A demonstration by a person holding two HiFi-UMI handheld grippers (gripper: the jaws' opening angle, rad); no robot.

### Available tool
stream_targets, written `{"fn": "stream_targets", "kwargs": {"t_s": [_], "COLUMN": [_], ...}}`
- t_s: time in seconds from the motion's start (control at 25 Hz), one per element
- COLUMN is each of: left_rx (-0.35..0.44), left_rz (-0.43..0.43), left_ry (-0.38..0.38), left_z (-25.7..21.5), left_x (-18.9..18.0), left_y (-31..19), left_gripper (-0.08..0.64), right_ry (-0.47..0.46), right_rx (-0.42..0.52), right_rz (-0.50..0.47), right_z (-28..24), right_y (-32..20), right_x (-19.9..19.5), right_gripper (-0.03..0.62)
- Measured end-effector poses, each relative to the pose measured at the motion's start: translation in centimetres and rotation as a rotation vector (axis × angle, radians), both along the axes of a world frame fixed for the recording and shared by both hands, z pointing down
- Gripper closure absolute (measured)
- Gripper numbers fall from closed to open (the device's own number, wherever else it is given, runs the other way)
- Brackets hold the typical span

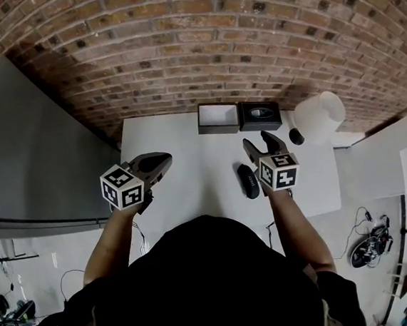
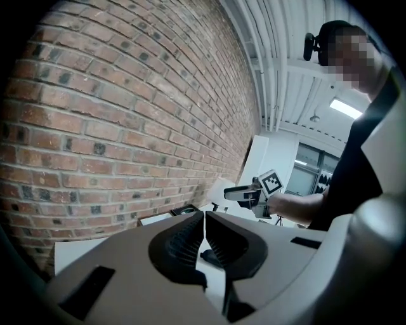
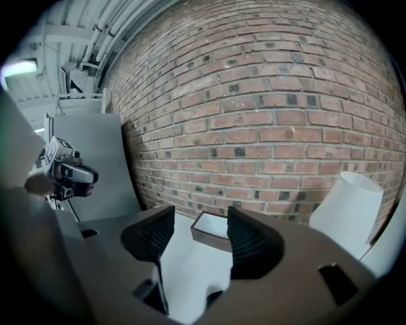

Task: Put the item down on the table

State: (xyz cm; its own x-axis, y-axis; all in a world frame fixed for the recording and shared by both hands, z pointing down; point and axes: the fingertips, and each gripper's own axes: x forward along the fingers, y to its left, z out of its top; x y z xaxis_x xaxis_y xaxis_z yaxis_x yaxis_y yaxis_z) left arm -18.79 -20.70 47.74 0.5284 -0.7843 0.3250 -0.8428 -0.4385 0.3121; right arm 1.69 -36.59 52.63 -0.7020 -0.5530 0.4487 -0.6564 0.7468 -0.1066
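On the white desk point(image 1: 187, 146), the placement appears done. Your left gripper point(image 1: 162, 160) holds nothing, jaws closed together; your right gripper point(image 1: 260, 143) has its jaws partly apart, empty. Lift it straight clear, as the black oblong item point(image 1: 248, 181) lies flat just beside it.

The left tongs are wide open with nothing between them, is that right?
Not quite: the left tongs are shut, pads together, with nothing between them. The left gripper view shows it.
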Motion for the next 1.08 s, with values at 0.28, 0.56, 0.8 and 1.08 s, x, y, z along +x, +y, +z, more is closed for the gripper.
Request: {"fn": "stream_targets", "kwargs": {"t_s": [0.28, 0.56, 0.8, 1.08], "left_rx": [0.039, 0.062, 0.064, 0.083], "left_rz": [0.029, 0.046, 0.059, 0.067], "left_ry": [0.01, 0.032, 0.037, 0.051], "left_z": [-0.9, -1.4, -1.3, -1.8], "left_x": [0.4, 0.5, 0.6, 0.8], "left_y": [0.7, 1.1, 1.2, 1.2], "left_gripper": [0.534, 0.534, 0.534, 0.534], "right_ry": [-0.001, -0.014, -0.03, -0.068], "right_rx": [0.01, 0.01, 0.018, 0.018], "right_rz": [-0.032, -0.05, -0.057, -0.063], "right_z": [-0.9, -1.6, -2.5, -3.9], "right_y": [0.8, 1.6, 2.3, 3.2], "right_x": [-0.5, -1.0, -1.1, -1.2], "right_gripper": [0.38, 0.413, 0.435, 0.454]}}
